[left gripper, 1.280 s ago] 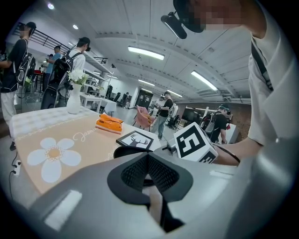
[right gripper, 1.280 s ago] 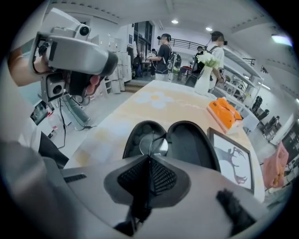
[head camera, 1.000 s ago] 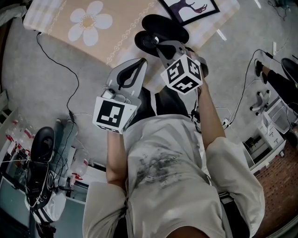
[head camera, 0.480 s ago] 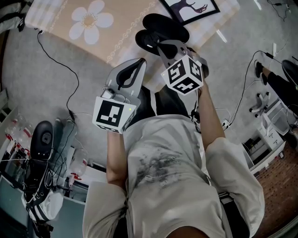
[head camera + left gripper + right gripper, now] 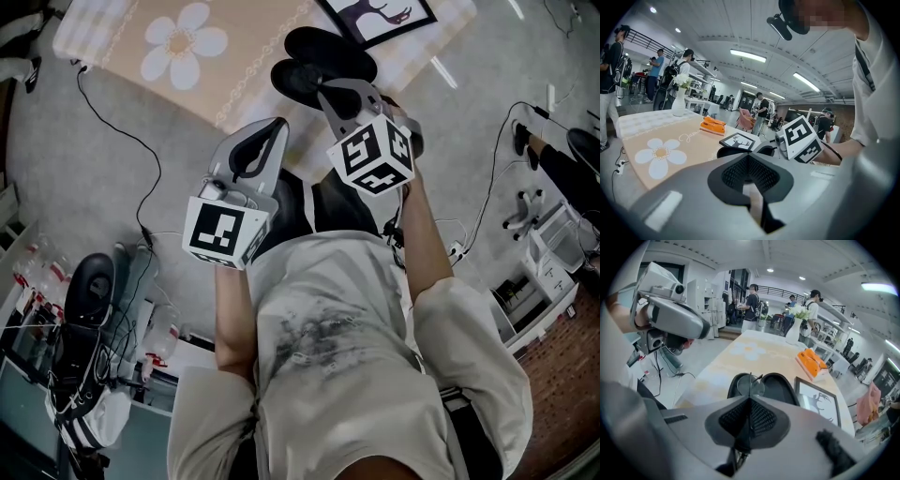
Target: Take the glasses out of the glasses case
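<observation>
The black glasses case (image 5: 323,52) lies open on the flowered tablecloth, near the table's edge; it also shows in the right gripper view (image 5: 780,387). My right gripper (image 5: 330,92) hangs just above the case, shut on thin wire-framed glasses (image 5: 751,384). One round lens sticks up past the right gripper's jaw tips (image 5: 750,399). My left gripper (image 5: 279,124) is left of the case, off the table's edge, its jaws together with nothing between them (image 5: 749,157). The case (image 5: 736,151) lies ahead of the left gripper.
A framed deer picture (image 5: 375,14) lies just behind the case. An orange pouch (image 5: 813,363) and a white vase with flowers (image 5: 793,336) stand farther along the table. Cables (image 5: 141,159) trail over the floor at the left. Several people stand in the background.
My right gripper has risen slightly above the case with the glasses in its jaws. The left gripper has stayed where it was.
</observation>
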`<action>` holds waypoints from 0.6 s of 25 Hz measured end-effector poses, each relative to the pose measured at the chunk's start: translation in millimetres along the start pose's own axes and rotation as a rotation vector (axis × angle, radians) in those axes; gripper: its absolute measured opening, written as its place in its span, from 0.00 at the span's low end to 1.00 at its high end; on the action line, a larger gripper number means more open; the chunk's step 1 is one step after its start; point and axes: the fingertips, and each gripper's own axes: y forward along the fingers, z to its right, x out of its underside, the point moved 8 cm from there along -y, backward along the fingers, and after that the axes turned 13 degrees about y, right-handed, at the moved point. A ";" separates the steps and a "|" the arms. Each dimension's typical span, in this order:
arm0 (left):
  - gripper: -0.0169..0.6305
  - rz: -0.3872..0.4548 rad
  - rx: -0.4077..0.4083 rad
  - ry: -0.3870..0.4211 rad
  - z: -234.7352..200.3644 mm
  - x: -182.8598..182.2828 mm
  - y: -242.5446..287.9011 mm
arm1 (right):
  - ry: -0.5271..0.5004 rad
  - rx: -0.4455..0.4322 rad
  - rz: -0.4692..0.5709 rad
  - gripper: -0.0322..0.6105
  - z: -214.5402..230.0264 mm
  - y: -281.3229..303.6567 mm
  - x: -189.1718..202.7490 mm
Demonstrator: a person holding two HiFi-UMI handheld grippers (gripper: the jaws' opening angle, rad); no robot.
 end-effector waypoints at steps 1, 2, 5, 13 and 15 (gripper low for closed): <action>0.03 0.000 0.001 0.002 0.3 -0.5 -1.6 | 0.001 0.002 0.006 0.08 -1.0 -2.6 -1.3; 0.03 0.001 0.001 0.003 0.5 -1.1 -3.1 | 0.003 0.004 0.011 0.08 -2.0 -5.1 -2.4; 0.03 0.004 0.003 0.005 0.3 -1.4 -7.4 | 0.007 0.013 0.021 0.08 -6.0 -11.6 -4.8; 0.03 0.009 0.012 0.005 -0.8 2.1 -17.5 | 0.034 0.022 0.040 0.08 -23.2 -26.3 -2.8; 0.03 0.011 0.014 0.005 -1.6 3.0 -19.8 | 0.046 0.021 0.047 0.08 -27.3 -29.1 -2.0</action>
